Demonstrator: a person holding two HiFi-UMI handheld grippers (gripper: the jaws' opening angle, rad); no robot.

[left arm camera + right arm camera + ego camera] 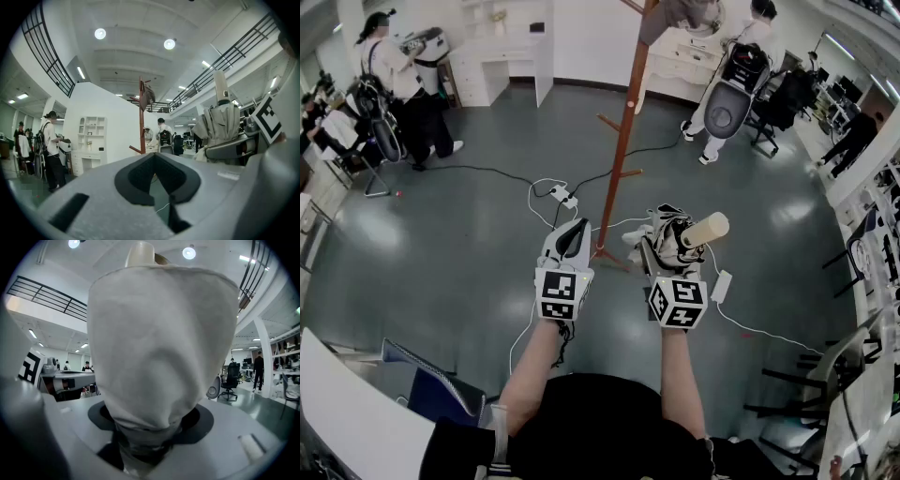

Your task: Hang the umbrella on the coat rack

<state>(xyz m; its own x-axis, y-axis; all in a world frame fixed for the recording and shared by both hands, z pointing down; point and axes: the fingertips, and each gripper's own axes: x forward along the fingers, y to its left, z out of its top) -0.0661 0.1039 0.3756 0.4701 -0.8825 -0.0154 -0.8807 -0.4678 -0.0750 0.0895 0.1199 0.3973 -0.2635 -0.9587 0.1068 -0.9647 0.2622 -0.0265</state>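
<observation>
A folded off-white umbrella (667,232) with a beige handle (706,230) stands upright in my right gripper (670,246), whose jaws are shut on its bundled fabric. In the right gripper view the umbrella (159,343) fills the middle, pinched low in the right gripper (150,439). The brown wooden coat rack (627,131) rises just beyond and between both grippers, its pegs sticking out sideways. My left gripper (573,238) is level beside the right one, shut and holding nothing. The left gripper view shows the coat rack (141,117) ahead and the umbrella (220,123) to the right.
Cables and a power strip (563,196) lie on the grey floor by the rack's foot, and a white adapter (721,286) lies right of my hands. A person (403,84) stands far left, another with an office chair (727,105) far right. A white cabinet (502,56) stands behind.
</observation>
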